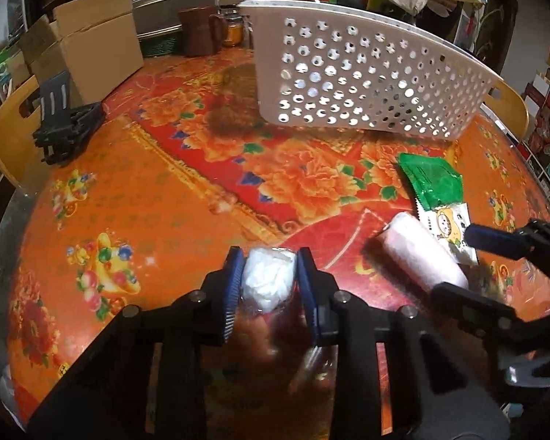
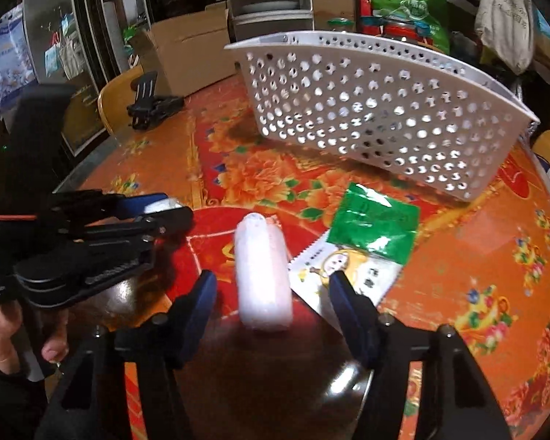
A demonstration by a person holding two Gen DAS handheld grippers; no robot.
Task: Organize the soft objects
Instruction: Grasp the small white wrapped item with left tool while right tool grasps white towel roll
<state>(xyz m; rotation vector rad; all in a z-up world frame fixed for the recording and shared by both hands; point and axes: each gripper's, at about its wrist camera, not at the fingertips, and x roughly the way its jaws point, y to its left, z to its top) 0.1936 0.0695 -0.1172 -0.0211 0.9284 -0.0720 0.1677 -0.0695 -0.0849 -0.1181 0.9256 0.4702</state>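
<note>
My left gripper is shut on a white soft bundle wrapped in clear plastic, low over the floral tablecloth. Its pads press both sides of the bundle. In the right wrist view the left gripper sits at the left, held by a hand. A pale pink roll lies on the table between the blue pads of my right gripper; a gap shows on each side, so it is open. A green and white snack packet lies beside the roll, partly under the right finger. The white perforated basket stands behind.
A black folding stand lies at the table's far left edge, with cardboard boxes and a brown mug behind it. Wooden chair backs ring the round table. Shelves and bags crowd the background.
</note>
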